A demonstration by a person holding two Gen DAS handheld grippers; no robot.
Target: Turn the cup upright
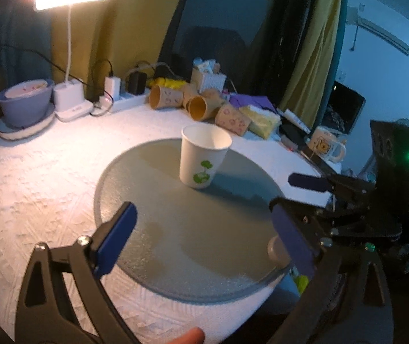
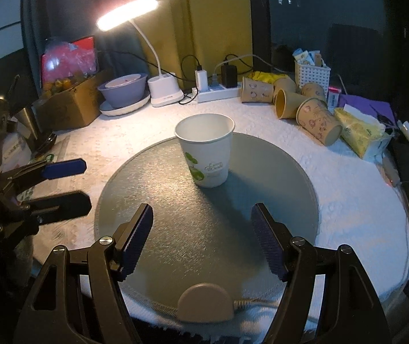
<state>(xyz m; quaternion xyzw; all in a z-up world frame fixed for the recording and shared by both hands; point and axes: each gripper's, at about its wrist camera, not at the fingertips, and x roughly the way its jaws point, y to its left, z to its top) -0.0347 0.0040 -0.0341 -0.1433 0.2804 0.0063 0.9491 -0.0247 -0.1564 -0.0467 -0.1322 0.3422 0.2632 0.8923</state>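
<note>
The white paper cup (image 2: pixel 205 150) with the green print stands mouth-up on the round grey mat (image 2: pixel 175 243), toward the mat's far half, its base flat on the surface and its rim level. The left wrist view shows the same cup (image 1: pixel 204 156) upright with its open mouth facing up, so the flip itself looks done, as far as these pictures show.

The right tool (image 2: pixel 201 239) sits back from the cup, near the front of the mat, with its two blue pads spread wide and nothing between them. The left tool (image 1: pixel 204 238) is likewise spread wide and empty, also well short of the cup. Each tool appears in the other's view off to the side: the left tool (image 2: pixel 64 183) at the left edge of the right wrist view, the right tool (image 1: pixel 293 195) at the right of the left wrist view, both apart from the cup.

Neither tool touches the cup, and it stands on its own without leaning. My judgement is that nothing of the task is left beyond drawing the tools away.

At the back of the tabletop (image 2: pixel 347 177) several brown paper cups (image 2: pixel 317 124) lie on their sides beside a yellow tissue pack (image 2: pixel 356 133); a desk lamp (image 2: pixel 129 13) lights the scene from behind
</note>
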